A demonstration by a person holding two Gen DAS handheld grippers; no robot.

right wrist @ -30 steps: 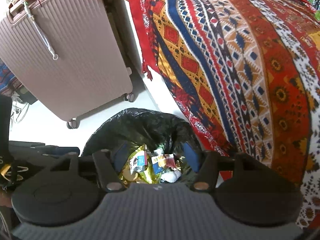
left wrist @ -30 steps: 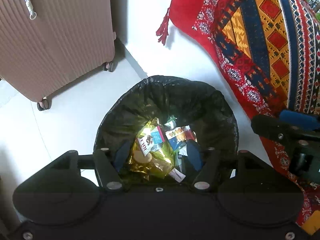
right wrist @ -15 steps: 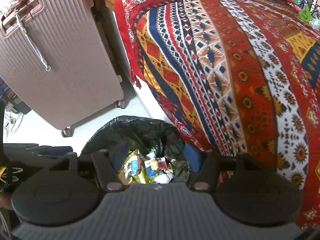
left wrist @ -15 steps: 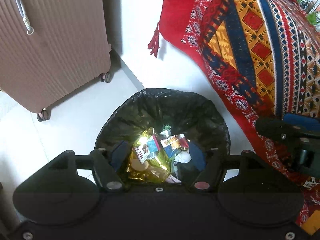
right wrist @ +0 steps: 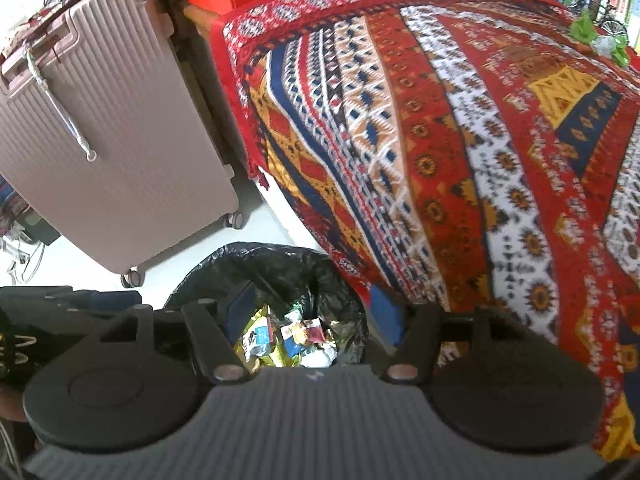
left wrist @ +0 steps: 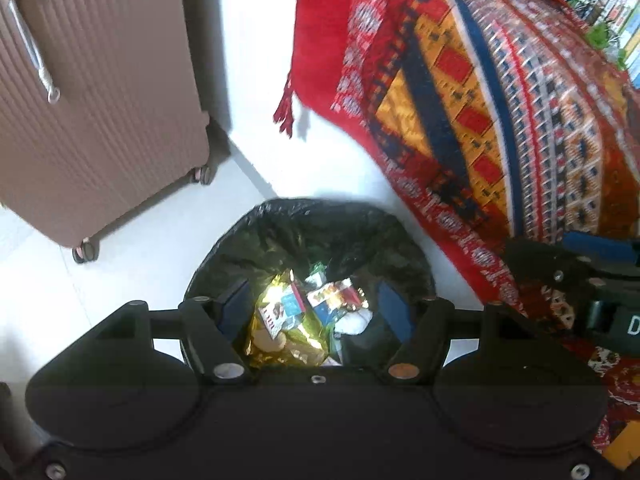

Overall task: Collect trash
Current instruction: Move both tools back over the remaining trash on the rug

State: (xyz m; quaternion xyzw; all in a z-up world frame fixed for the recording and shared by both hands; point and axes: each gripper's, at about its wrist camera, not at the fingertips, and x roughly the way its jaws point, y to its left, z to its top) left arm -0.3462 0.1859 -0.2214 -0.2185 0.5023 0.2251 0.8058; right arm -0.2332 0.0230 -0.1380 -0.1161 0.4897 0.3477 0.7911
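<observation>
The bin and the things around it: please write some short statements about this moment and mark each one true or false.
1. The bin has a black bag inside it. True.
2. The bin is empty. False: wrappers, one of shiny gold foil, lie in it.
3. The left gripper holds a wrapper. False: its jaws are open with nothing between them.
4. A suitcase stands on wheels on the floor near the bin. True.
5. The cloth beside the bin is plain white. False: it is red with many-coloured patterns.
6. The right gripper is open and empty. True.
</observation>
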